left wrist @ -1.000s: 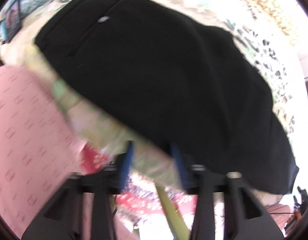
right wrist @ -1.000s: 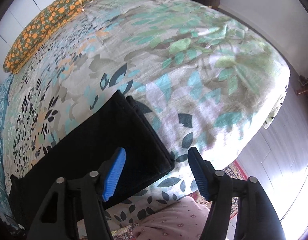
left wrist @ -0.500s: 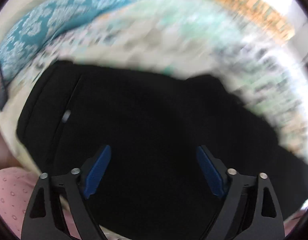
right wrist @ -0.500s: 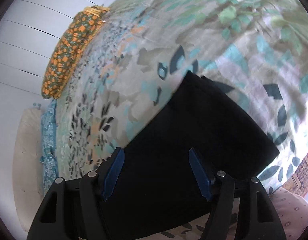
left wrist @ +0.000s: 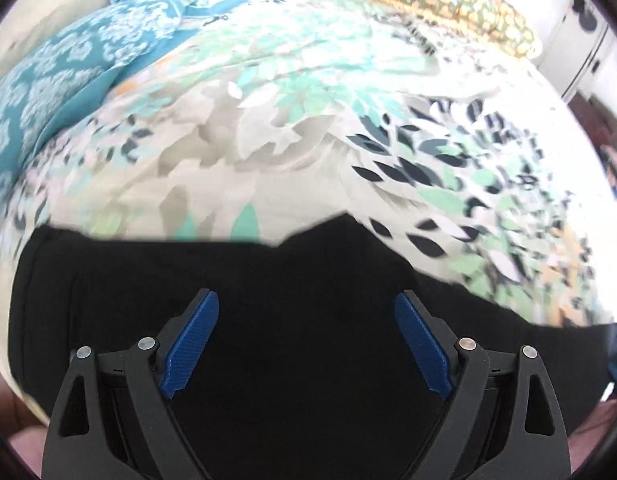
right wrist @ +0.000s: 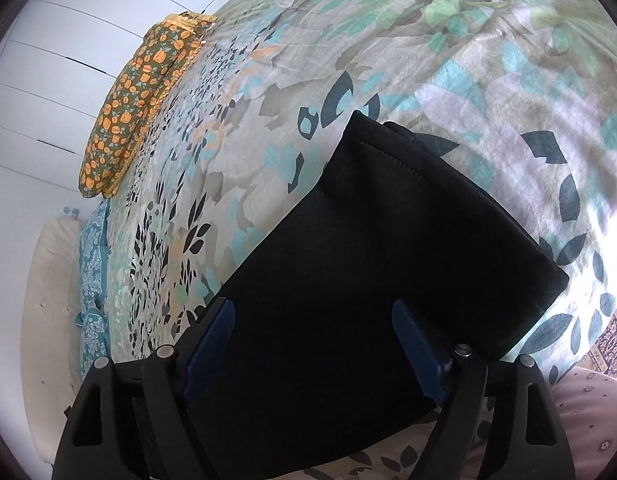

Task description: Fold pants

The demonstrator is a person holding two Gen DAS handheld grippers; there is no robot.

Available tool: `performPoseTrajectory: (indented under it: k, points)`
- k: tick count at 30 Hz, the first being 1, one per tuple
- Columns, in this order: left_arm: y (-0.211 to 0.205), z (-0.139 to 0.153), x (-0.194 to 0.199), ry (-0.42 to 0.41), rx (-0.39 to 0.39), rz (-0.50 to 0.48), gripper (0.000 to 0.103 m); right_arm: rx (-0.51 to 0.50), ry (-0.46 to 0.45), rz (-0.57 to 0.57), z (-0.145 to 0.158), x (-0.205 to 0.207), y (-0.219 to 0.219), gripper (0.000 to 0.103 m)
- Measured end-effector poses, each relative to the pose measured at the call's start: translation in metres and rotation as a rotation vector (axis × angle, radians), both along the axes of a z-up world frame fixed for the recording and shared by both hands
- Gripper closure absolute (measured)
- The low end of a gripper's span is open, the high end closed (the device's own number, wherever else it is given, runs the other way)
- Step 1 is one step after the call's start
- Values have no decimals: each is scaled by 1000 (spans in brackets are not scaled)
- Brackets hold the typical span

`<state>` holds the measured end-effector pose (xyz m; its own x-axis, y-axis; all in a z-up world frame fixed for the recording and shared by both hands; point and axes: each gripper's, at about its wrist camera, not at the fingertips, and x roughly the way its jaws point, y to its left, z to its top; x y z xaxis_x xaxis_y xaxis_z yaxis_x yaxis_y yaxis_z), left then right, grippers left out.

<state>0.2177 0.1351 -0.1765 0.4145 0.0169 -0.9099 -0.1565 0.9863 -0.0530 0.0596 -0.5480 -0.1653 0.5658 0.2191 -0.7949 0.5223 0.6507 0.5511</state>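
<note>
Black pants (left wrist: 308,272) lie flat on a leaf-patterned bedspread (left wrist: 292,128), folded lengthwise. In the left wrist view my left gripper (left wrist: 306,300) hangs over the waist end, its blue pads (left wrist: 192,336) wide apart and opening, with only flat cloth below them. In the right wrist view the leg hems (right wrist: 448,200) end near the bed's near corner. My right gripper (right wrist: 314,308) hovers above the legs, jaws opening, pads (right wrist: 418,344) not pressing the cloth.
Teal patterned pillows (left wrist: 60,76) lie at the bed's head on the left. An orange-flowered cushion (right wrist: 136,96) rests along the far side by white wardrobe doors (right wrist: 56,60). A pink dotted garment on the person (right wrist: 596,412) and a patterned rug (right wrist: 612,332) sit beyond the near edge.
My left gripper swung from the bed's edge to over the waist and opened wide. My right gripper dropped closer over the legs and spread its jaws a little more.
</note>
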Motion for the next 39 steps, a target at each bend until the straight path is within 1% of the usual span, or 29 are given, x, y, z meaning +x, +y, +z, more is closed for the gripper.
performPoseTrajectory:
  k: [1,2,3,4,5,6,8,9,10,11,13,15,16,17,19,20,22,23,24,25,27,29,32,34,37,38,39]
  points:
    - [-3,-8,11,34,45,36,12,6,-4,-3,-1,-2,-1,22]
    - [1,-21,19,81,103,96,8,14,-8,-7,-1,-3,-3,22]
    - [4,-30,23,100,118,136,1,22,-11,-12,-2,-4,-3,22]
    - [10,-35,19,64,90,162,0,30,-15,-15,-2,-6,-5,22]
    - [10,-33,11,2,83,181,0,35,-19,-19,-2,-7,-6,22]
    - [6,-32,3,-31,102,184,0,39,-22,-22,-2,-8,-6,22]
    - [-3,-29,-7,-47,164,151,0,40,-22,-24,-2,-8,-7,22]
    - [-8,-25,-13,-42,184,120,0,37,-20,-24,-2,-8,-7,22]
    - [-6,-22,-16,-42,189,98,1,26,-20,-25,-1,-8,-6,22]
    - [-5,-15,-25,-52,185,78,1,-2,-20,-25,3,-7,-5,22]
    - [0,1,-45,-100,168,62,1,-118,-14,-15,15,-7,3,22]
    - [13,12,-61,-136,154,80,1,-210,-37,27,26,-4,16,21]
    - [30,13,-56,-137,148,98,1,-239,-55,56,31,-3,22,21]
    - [40,12,-56,-136,147,121,1,-270,-69,84,35,-2,29,21]
    - [66,6,-56,-122,149,201,1,-329,-82,140,42,0,43,21]
    - [80,-1,-56,-111,148,254,1,-351,-79,167,43,2,50,21]
    - [108,-21,-57,-58,135,355,1,-378,-54,204,39,5,59,21]
    - [117,-29,-59,-42,100,378,0,-380,-37,215,36,7,61,21]
    - [121,-32,-60,-49,74,391,0,-372,-15,223,31,8,62,21]
    - [119,-31,-59,-53,91,389,0,-361,14,226,25,10,61,20]
    - [108,-32,-57,-41,152,363,0,-326,70,220,11,12,59,19]
    - [104,-32,-60,-46,169,351,0,-291,77,204,4,12,55,17]
    - [102,-27,-64,-46,154,359,1,-266,55,193,2,10,55,9]
    - [95,-19,-67,-56,126,347,1,-278,61,198,2,11,58,8]
    - [70,-3,-75,-108,73,254,1,-296,70,217,1,14,63,4]
    - [58,2,-76,-122,73,214,1,-304,74,222,1,15,65,3]
    - [44,6,-78,-136,91,172,1,-312,78,227,0,16,67,2]
